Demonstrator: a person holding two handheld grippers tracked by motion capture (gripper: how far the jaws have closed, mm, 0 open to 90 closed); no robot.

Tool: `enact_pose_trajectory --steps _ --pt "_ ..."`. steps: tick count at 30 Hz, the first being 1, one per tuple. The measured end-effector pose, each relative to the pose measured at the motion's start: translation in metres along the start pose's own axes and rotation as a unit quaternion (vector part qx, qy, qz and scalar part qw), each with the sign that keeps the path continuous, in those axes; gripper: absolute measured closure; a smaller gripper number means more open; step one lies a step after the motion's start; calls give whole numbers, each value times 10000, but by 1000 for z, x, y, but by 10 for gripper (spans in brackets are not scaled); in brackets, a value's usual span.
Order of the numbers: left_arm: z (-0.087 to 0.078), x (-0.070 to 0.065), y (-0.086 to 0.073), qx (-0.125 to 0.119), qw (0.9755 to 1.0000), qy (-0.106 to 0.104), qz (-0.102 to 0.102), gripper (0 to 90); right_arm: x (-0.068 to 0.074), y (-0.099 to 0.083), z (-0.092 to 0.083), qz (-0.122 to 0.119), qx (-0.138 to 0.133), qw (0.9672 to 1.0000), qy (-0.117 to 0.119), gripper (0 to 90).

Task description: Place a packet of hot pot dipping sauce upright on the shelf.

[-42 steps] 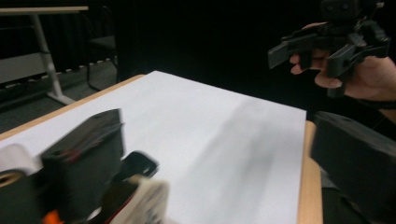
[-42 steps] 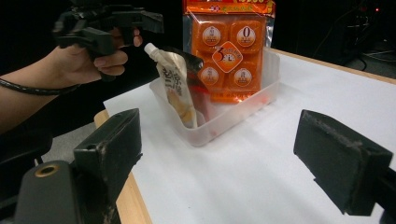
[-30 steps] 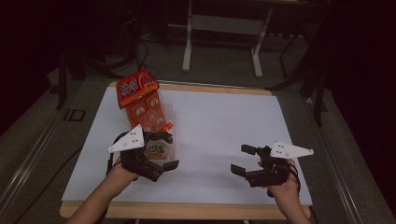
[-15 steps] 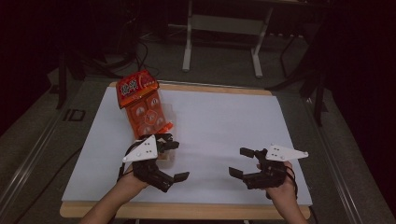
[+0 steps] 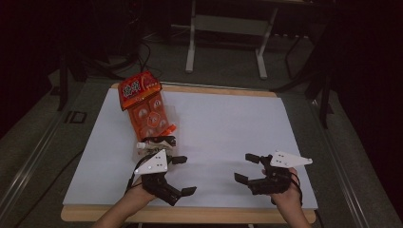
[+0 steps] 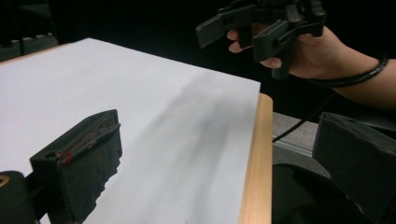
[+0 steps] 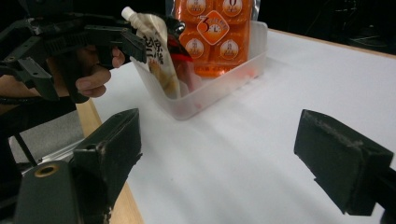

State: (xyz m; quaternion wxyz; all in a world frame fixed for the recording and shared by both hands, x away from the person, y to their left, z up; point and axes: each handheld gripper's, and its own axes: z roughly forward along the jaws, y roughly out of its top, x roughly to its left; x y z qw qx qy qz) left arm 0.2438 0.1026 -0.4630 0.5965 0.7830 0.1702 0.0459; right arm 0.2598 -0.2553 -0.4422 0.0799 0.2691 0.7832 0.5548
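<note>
both hands grip their tools low and well apart, the left tool (image 5: 178, 175) and right tool (image 5: 246, 167) gaping empty.

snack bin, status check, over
Left gripper and right gripper open, empty, near edge. Orange pack and spout pouch in clear bin. Nothing blocking.

The table (image 5: 223, 128) has a white top with a pale wooden edge showing along its near and far sides. Around it lies a grey floor (image 5: 223, 61). At twelve o'clock beyond the table stands a light metal frame (image 5: 225, 45) on two legs. Dark stands and cables sit at ten o'clock. The room behind is almost black, the light falling mainly on the table
</note>
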Motion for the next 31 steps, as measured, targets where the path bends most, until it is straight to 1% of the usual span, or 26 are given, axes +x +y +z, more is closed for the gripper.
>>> enact_pose_trajectory --steps 2,3,4,5,8,11,13,16,18,20,28,31 --pt "0 -1 -2 29 10000 -1 7 19 0 -2 1 -5 41 10000 -6 147" --pt "2 -2 -6 63 10000 -4 40 19 -1 -6 3 -23 110 9999 -14 146" --pt "2 -2 -6 63 10000 -4 40 19 -1 -7 4 -22 119 9999 -1 146" --pt "3 -4 -9 106 9999 -33 37 19 -2 -9 6 -25 142 9999 -2 145" --pt "4 -6 -13 169 9998 -34 61 19 -4 -11 8 4 166 9999 3 145" --pt "5 -7 -17 169 9998 -43 6 19 -5 -13 9 12 183 9998 -1 145" --pt "6 -8 -20 179 9998 -27 5 19 -5 -15 10 -12 196 9998 -11 145" --pt "7 -9 -24 207 9998 -10 10 19 -6 -18 11 -62 219 9997 -41 145" --pt "9 -9 -27 268 9996 12 53 19 -7 -20 12 -48 232 9997 -47 145" --pt "10 -10 -28 300 9995 7 84 19 -8 -21 13 -63 271 9996 -72 145" --pt "15 -12 -33 411 9989 49 201 19 -9 -24 14 -85 292 9995 -121 145" --pt "15 -12 -33 393 9990 42 199 19 -9 -24 14 -78 294 9994 -141 145"
